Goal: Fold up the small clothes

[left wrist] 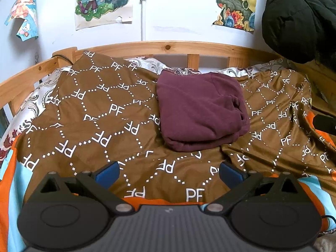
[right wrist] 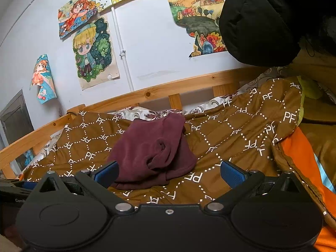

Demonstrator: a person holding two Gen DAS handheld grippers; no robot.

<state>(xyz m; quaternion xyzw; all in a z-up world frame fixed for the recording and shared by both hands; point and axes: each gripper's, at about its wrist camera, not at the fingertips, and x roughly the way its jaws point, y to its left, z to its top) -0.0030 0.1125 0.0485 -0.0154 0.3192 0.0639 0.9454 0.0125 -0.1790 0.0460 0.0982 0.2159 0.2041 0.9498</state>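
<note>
A maroon garment lies folded into a thick square on the brown "PF" patterned blanket. In the right wrist view the same maroon garment sits just beyond the fingers, one cuff or opening facing up. My left gripper is open, blue pads wide apart, hovering over the blanket short of the garment. My right gripper is open too, its left pad close to the garment's near edge, nothing held. The right gripper's tip shows at the left view's right edge.
A wooden bed rail runs along the far side against a white wall with posters. A black padded jacket hangs at the upper right. Orange and light-blue fabric lies under the blanket's right edge.
</note>
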